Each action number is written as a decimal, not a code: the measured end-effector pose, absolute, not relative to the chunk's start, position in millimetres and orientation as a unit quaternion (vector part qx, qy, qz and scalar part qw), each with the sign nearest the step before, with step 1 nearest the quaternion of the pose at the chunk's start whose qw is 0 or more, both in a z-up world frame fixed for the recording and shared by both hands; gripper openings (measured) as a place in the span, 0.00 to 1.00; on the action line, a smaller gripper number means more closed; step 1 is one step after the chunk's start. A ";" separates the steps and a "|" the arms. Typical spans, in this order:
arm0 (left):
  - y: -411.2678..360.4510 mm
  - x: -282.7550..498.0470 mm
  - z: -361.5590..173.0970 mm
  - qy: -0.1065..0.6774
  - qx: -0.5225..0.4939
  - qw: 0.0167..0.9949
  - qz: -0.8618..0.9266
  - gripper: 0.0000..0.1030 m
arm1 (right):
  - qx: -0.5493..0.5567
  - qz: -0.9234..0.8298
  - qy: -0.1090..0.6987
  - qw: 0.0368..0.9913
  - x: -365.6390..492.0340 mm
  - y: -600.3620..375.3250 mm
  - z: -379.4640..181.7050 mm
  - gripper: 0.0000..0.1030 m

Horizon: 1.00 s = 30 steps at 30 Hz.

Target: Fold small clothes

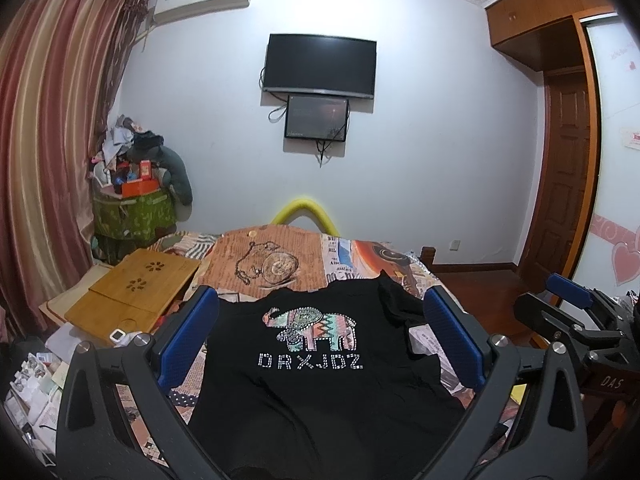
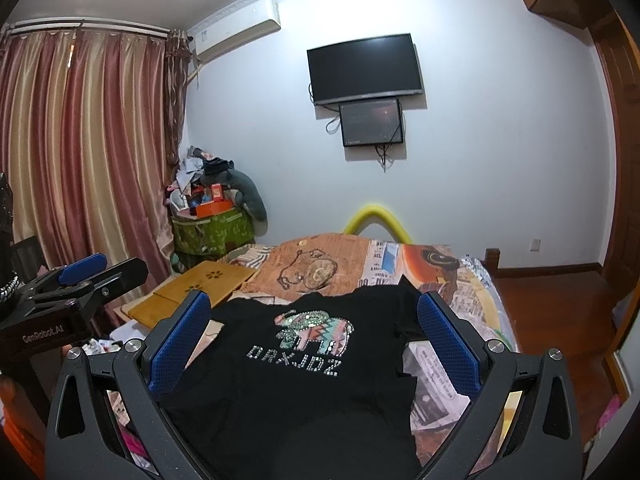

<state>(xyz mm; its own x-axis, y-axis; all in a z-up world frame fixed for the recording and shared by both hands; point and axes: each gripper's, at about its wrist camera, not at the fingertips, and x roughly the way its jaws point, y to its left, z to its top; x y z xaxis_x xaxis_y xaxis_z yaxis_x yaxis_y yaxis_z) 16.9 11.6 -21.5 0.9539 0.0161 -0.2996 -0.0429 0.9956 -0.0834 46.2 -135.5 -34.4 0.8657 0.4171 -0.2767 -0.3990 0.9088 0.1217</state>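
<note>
Two grippers hang side by side above a black shirt (image 1: 320,380) that lies flat on the bed (image 1: 360,264), and its shiny letters spell "DRXJDZ" under a colourful elephant. The left gripper (image 1: 320,336), marked "GenRobot.AI", and the right gripper (image 2: 314,336), marked "DAS", both have their blue fingers (image 2: 180,344) spread wide apart and hold nothing.

Black T-shirt (image 1: 320,392), sequinned elephant and "DRXJDZ" facing up, spread flat on patterned bedspread, right sleeve rumpled

White wall (image 1: 420,152); striped curtains (image 1: 48,140)
</note>
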 end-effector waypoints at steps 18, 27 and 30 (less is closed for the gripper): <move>107.7 191.3 -98.8 0.339 -0.080 0.935 0.065 1.00 | 0.042 0.155 0.238 0.958 160.8 -157.5 -95.8 1.00; 176.4 268.1 -161.1 0.419 -0.081 0.898 0.112 1.00 | 0.035 0.131 0.314 0.940 228.0 -172.8 -132.6 0.79; 201.6 284.5 -183.1 0.448 -0.108 0.880 0.110 1.00 | 0.028 0.127 0.338 0.932 242.1 -178.0 -147.7 0.70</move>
